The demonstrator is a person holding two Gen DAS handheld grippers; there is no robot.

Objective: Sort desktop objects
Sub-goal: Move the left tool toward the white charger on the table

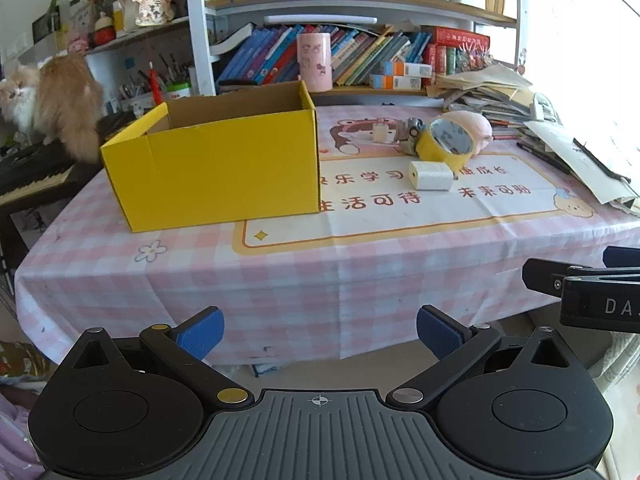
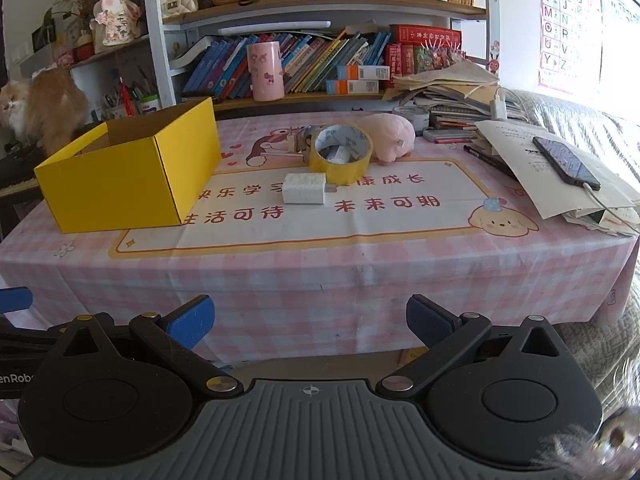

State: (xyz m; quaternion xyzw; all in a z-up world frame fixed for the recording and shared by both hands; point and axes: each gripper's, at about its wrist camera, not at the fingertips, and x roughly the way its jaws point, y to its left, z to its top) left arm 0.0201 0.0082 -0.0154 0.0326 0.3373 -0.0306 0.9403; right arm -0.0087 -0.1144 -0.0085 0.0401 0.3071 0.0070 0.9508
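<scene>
pink checked tablecloth (image 2: 280,280) lies beyond the left gripper (image 1: 320,334) and right gripper (image 2: 310,320), both spread wide and empty, then an open yellow box (image 2: 128,176) whose inside is hidden, a white charger (image 2: 304,189), yellow tape (image 2: 340,154), a pink plush (image 2: 390,136).

crowded white bookshelf (image 2: 280,0) behind the pink-checked table (image 2: 320,280), alphabet poster (image 2: 568,20) beside bright window light
</scene>
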